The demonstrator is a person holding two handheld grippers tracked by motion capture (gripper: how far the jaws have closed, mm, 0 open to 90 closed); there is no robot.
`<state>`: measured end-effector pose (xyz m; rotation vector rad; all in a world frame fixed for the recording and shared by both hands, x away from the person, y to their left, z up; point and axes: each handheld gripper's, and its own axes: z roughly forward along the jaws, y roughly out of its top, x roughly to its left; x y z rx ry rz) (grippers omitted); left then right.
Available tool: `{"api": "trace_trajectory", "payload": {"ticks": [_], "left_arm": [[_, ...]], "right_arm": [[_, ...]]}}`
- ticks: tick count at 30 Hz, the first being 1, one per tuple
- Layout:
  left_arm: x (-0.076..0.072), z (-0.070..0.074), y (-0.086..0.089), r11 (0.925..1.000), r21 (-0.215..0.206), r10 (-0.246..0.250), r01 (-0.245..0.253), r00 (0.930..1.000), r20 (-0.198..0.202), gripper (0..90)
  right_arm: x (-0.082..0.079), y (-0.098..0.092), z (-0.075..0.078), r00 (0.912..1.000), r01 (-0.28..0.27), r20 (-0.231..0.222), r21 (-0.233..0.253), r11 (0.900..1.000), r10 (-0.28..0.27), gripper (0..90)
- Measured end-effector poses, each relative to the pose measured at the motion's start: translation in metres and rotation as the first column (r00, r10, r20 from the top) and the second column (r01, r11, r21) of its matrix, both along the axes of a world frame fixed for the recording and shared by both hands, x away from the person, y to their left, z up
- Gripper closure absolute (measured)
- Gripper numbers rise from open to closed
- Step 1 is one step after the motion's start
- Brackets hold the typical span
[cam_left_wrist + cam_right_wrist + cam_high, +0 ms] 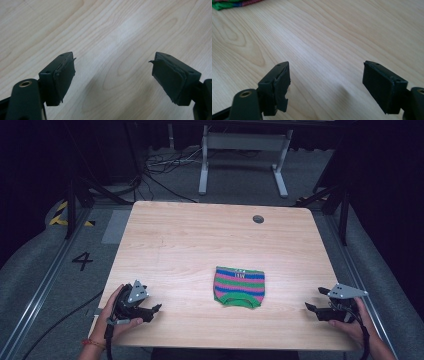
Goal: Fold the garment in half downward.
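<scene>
The striped knit piece (pixel 239 287), banded in green, pink and blue, lies flat near the middle of the desk (pixel 190 240), a little toward the person's edge and slightly right of centre. It looks folded over already, with a green hem curving along its near side and a small label at its far edge. In the right gripper view a corner of it (pixel 233 3) shows at the top left.

The left claw (pixel 150 312) sits near the desk's front left corner, well apart from the fabric, its jaws spread wide with nothing between them; the left gripper view (pixel 112 75) shows bare wood between worn pads. The right claw (pixel 315 304) rests near the front right edge, also gaping and empty (pixel 325 82), pointing toward the cloth.

The work in hand seems to be an approach to the garment. To do it well, each claw should come in low from its own side and pinch a near corner of the fabric, taking all layers together. The pads are frayed, so a firm, square bite matters; a shallow nip on the hem alone may slip and undo the fold.
</scene>
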<state>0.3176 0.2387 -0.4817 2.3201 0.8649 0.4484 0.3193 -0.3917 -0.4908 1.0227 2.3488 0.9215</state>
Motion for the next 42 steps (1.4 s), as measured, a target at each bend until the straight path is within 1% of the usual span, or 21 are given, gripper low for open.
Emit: {"api": "trace_trajectory", "payload": {"ticks": [2, 5, 7, 8, 9, 10, 11, 12, 14, 15, 17, 20, 29, 30, 31, 32, 37, 39, 40, 41, 42], "left_arm": [[-0.001, 0.000, 0.005, 0.9997, -0.024, 0.008, -0.008, 1.0000, -0.005, 18.8], [-0.003, -0.001, 0.014, 0.9978, -0.051, 0.043, -0.044, 0.9990, -0.006, 17.9], [-0.005, -0.003, 0.019, 0.9960, -0.074, 0.049, -0.050, 0.9987, -0.018, 17.7], [-0.006, -0.004, 0.021, 0.9948, -0.082, 0.057, -0.059, 0.9981, -0.024, 17.4], [-0.006, -0.004, 0.021, 0.9948, -0.082, 0.057, -0.059, 0.9981, -0.024, 17.1], [-0.007, -0.007, 0.023, 0.9930, -0.089, 0.074, -0.078, 0.9963, -0.043, 17.1], [-0.006, -0.008, 0.025, 0.9933, -0.078, 0.082, -0.085, 0.9957, -0.044, 16.5], [-0.007, -0.010, 0.026, 0.9913, -0.082, 0.099, -0.103, 0.9939, -0.047, 16.6], [-0.007, -0.014, 0.030, 0.9866, -0.104, 0.120, -0.126, 0.9909, -0.061, 16.4], [-0.007, -0.016, 0.031, 0.9849, -0.107, 0.128, -0.136, 0.9887, -0.078, 16.3], [-0.009, -0.016, 0.031, 0.9799, -0.107, 0.161, -0.169, 0.9839, -0.078, 16.6], [-0.010, -0.016, 0.028, 0.9783, -0.102, 0.173, -0.180, 0.9819, -0.077, 15.1], [-0.010, -0.017, 0.028, 0.9778, -0.100, 0.177, -0.184, 0.9813, -0.076, 14.8], [-0.010, -0.017, 0.027, 0.9757, -0.104, 0.186, -0.193, 0.9794, -0.080, 14.4], [-0.010, -0.017, 0.027, 0.9760, -0.097, 0.188, -0.195, 0.9792, -0.077, 13.8], [-0.009, -0.017, 0.025, 0.9740, -0.096, 0.198, -0.205, 0.9769, -0.081, 13.0], [-0.008, -0.017, 0.024, 0.9707, -0.091, 0.215, -0.222, 0.9732, -0.081, 10.0], [-0.007, -0.017, 0.023, 0.9686, -0.083, 0.228, -0.235, 0.9700, -0.086, 8.0], [-0.007, -0.018, 0.022, 0.9661, -0.084, 0.237, -0.244, 0.9676, -0.087, 6.6], [-0.006, -0.018, 0.022, 0.9628, -0.081, 0.250, -0.258, 0.9637, -0.094, 5.1], [-0.006, -0.018, 0.021, 0.9610, -0.080, 0.257, -0.265, 0.9618, -0.094, 3.2]], "right_arm": [[-0.003, -0.005, -0.005, 0.9992, 0.037, -0.014, 0.012, 0.999, -0.037, 19.1], [-0.005, -0.013, -0.009, 0.9958, 0.088, -0.030, 0.034, 0.996, -0.087, 18.6], [-0.006, -0.016, -0.011, 0.9946, 0.097, -0.041, 0.044, 0.994, -0.096, 17.8], [-0.006, -0.018, -0.012, 0.9939, 0.103, -0.047, 0.059, 0.993, -0.100, 17.6], [-0.006, -0.018, -0.012, 0.9939, 0.103, -0.047, 0.059, 0.993, -0.100, 17.6], [-0.006, -0.019, -0.013, 0.9928, 0.109, -0.056, 0.071, 0.991, -0.105, 17.7], [-0.006, -0.021, -0.013, 0.9918, 0.116, -0.064, 0.076, 0.990, -0.111, 17.5], [-0.006, -0.022, -0.013, 0.9911, 0.120, -0.068, 0.079, 0.990, -0.114, 17.3], [-0.006, -0.025, -0.015, 0.9899, 0.126, -0.079, 0.105, 0.987, -0.118, 16.6], [-0.006, -0.026, -0.015, 0.9892, 0.131, -0.082, 0.115, 0.985, -0.122, 17.0], [-0.006, -0.026, -0.015, 0.9897, 0.127, -0.080, 0.112, 0.986, -0.118, 16.5], [-0.006, -0.026, -0.016, 0.9898, 0.126, -0.080, 0.111, 0.986, -0.118, 16.3], [-0.006, -0.026, -0.016, 0.9905, 0.121, -0.079, 0.111, 0.986, -0.113, 16.1], [-0.006, -0.026, -0.016, 0.9902, 0.123, -0.080, 0.111, 0.986, -0.114, 16.1], [-0.006, -0.026, -0.016, 0.9903, 0.123, -0.079, 0.110, 0.986, -0.115, 16.0], [-0.006, -0.026, -0.016, 0.9903, 0.123, -0.079, 0.110, 0.986, -0.115, 16.0], [-0.006, -0.026, -0.016, 0.9903, 0.123, -0.079, 0.110, 0.986, -0.115, 16.0], [-0.006, -0.026, -0.016, 0.9904, 0.122, -0.078, 0.110, 0.986, -0.114, 16.0], [-0.006, -0.026, -0.016, 0.9903, 0.123, -0.079, 0.110, 0.986, -0.115, 16.0], [-0.006, -0.026, -0.016, 0.9903, 0.123, -0.079, 0.110, 0.986, -0.115, 16.0], [-0.006, -0.026, -0.016, 0.9903, 0.123, -0.079, 0.110, 0.986, -0.115, 16.0]]}}
